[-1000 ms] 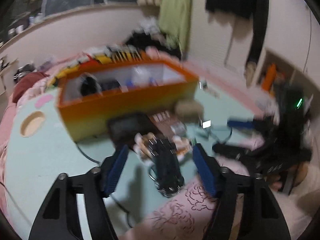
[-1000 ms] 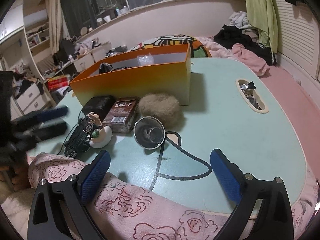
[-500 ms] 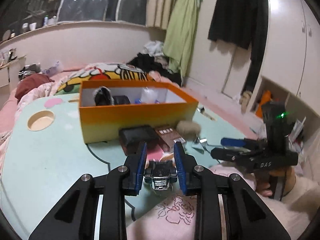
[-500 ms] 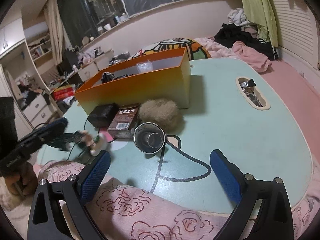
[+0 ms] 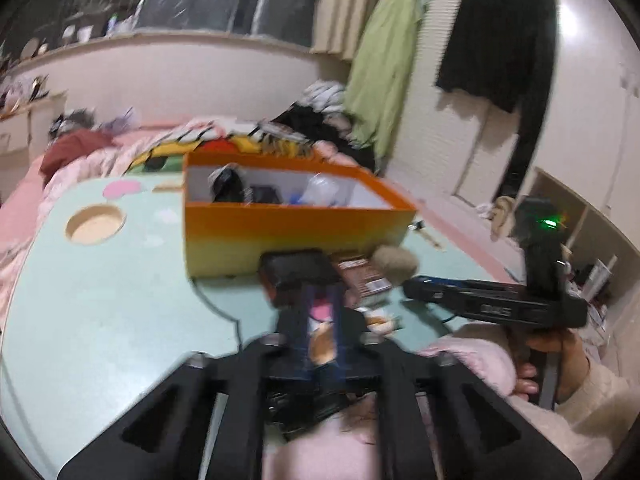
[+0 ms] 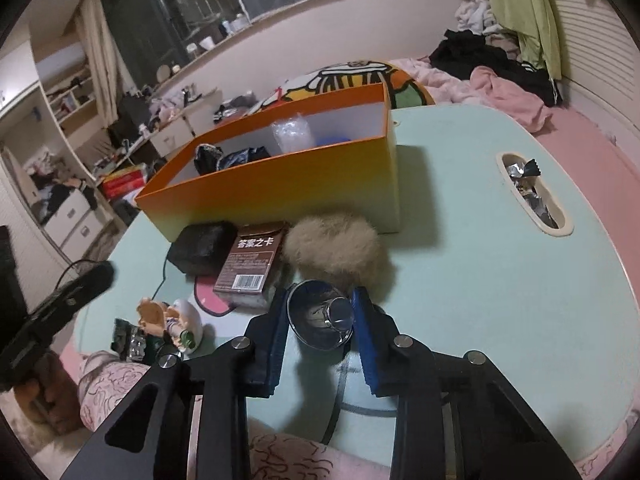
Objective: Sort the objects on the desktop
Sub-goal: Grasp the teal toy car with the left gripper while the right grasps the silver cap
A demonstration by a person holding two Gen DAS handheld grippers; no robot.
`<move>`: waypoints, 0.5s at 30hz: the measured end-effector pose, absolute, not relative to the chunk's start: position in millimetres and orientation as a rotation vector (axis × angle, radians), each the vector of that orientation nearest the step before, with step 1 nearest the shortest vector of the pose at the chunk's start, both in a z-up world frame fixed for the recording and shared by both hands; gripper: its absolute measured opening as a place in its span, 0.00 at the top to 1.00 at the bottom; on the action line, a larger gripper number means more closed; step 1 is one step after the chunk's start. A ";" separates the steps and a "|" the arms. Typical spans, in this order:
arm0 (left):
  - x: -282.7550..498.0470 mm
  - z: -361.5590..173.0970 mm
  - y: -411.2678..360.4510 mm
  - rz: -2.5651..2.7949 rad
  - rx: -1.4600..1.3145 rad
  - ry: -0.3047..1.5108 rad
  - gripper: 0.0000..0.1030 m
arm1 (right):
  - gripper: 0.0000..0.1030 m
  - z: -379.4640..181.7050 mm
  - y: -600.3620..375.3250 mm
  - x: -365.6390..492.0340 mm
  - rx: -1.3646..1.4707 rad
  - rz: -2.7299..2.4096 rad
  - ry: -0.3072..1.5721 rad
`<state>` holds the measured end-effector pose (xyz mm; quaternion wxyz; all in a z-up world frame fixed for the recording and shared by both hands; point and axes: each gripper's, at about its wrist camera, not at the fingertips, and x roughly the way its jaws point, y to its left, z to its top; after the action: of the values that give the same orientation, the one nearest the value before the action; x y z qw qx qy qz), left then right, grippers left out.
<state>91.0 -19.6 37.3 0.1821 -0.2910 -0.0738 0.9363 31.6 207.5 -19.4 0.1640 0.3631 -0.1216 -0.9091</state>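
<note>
Closed the right gripper [image 6: 320, 297] on a metal funnel [image 6: 320, 320] lying on its side near the front edge of the pale green table [image 6: 480, 260] — jaws closing, blue pads against the rim on both sides, funnel mouth facing the camera. Set just beyond it, at the funnel's 12 o'clock, a fluffy beige puff [image 6: 336, 244]; at 10 o'clock, a brown card box [image 6: 252, 260] touching the puff, and further round towards 10, a black pouch [image 6: 202, 244]. Backed all three with the long orange box [image 6: 280, 188], open at the top and already holding dark items and clear plastic. Left at the funnel's 9 o'clock, near the table's front edge, a small figurine [image 6: 168, 316] with a dark green toy car [image 6: 130, 344] just beside it at 8 o'clock — lying there, clear of the other tool's fingertips in the right wrist view. Held the left gripper [image 5: 322, 300] above that corner, pointed at the orange box, jaws opening from a narrow gap; badly blurred there, but nothing seen pinched between the pads, only the figurine and a pink patch showing through. Placed at 2 o'clock, well apart, a table slot [image 6: 532, 196] filled with foil wrappers.
</note>
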 end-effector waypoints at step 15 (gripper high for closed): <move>104.7 14.6 10.8 2.404 -0.889 0.262 0.51 | 0.70 -22.9 213.6 35.1 1.003 -2.560 -0.396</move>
<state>104.7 10.8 14.6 0.2789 -0.3313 0.0975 0.8960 35.1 213.6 -22.9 0.1807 0.3550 -0.1403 -0.9064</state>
